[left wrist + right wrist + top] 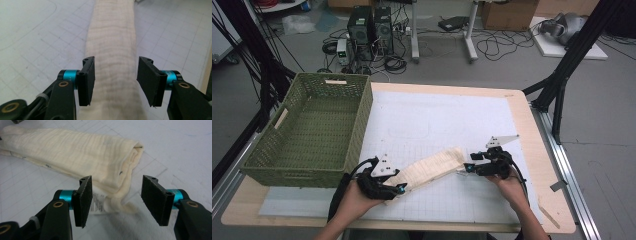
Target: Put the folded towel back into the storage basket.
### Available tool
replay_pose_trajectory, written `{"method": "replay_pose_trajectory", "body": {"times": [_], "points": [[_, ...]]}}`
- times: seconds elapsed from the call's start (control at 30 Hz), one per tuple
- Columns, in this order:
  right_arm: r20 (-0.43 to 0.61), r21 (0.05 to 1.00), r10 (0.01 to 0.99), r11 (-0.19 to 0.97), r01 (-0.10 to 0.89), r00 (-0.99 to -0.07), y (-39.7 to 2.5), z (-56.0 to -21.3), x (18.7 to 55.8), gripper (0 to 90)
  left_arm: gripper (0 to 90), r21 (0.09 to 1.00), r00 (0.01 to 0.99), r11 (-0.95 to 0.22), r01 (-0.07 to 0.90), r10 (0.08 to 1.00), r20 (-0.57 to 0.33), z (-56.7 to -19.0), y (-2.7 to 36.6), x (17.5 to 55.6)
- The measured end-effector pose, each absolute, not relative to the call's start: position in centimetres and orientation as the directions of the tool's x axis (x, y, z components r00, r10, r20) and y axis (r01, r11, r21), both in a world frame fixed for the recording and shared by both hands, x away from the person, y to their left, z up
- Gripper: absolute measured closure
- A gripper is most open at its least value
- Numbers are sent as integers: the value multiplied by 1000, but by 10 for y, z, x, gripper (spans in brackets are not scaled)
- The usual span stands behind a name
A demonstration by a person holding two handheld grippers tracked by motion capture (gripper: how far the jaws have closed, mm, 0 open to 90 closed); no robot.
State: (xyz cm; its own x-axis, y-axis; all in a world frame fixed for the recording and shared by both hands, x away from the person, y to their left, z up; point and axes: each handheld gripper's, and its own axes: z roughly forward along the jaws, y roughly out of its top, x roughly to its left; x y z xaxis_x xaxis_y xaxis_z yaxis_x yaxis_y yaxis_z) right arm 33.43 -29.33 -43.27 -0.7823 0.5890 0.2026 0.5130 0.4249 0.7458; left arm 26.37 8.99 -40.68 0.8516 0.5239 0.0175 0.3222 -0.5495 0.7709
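Note:
A cream cloth (432,167), folded into a long narrow strip, lies slantwise on the white gridded mat (437,115). My left gripper (401,189) stands open at the strip's near left end; in the left gripper view the cloth (112,50) runs between and under the two spread jaws of that gripper (115,80). My right gripper (463,169) is open at the far right end. There the folded edge of the cloth (75,152) and a white care label (98,205) lie just ahead of the open right gripper (117,200).
A green woven basket (362,117), with nothing in it, stands on the table's left part. The wooden table edge (539,165) runs along the right. Black stand legs (562,75), computer towers (369,30) and cables are on the floor beyond.

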Motion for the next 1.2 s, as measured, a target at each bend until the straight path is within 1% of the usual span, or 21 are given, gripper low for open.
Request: {"method": "replay_pose_trajectory", "body": {"times": [0.13,0.17,0.2,0.43,0.53,0.63,0.7,0.87,0.97,1.1,1.2], "points": [[185,756,598,421,502,-780,-299,-430,322,481,487,777,868,-552,303,496,14,-405,75,275],[178,757,592,428,494,-786,-300,-430,321,515,487,776,873,-556,298,488,15,-405,71,278],[174,756,594,430,493,-785,-300,-430,319,517,487,779,876,-555,293,482,14,-404,66,281],[178,765,592,419,489,-786,-307,-428,312,512,478,772,901,-582,254,433,30,-405,37,299],[180,772,591,410,486,-786,-310,-427,310,499,465,768,905,-587,257,424,22,-406,29,305],[182,772,590,410,486,-787,-310,-426,309,487,439,755,905,-592,282,426,-4,-408,22,314],[179,773,590,411,484,-787,-310,-426,309,480,402,743,901,-594,309,432,-29,-409,17,321],[178,775,590,409,482,-787,-312,-426,308,467,351,721,894,-604,340,445,-49,-418,9,333],[182,773,591,409,486,-786,-311,-426,308,463,346,706,884,-608,363,465,-54,-424,6,339],[175,772,589,416,481,-789,-310,-427,309,458,346,695,890,-623,358,453,-51,-428,2,340],[176,771,590,414,483,-788,-310,-427,309,456,343,683,891,-629,372,449,-72,-431,1,342]]}}
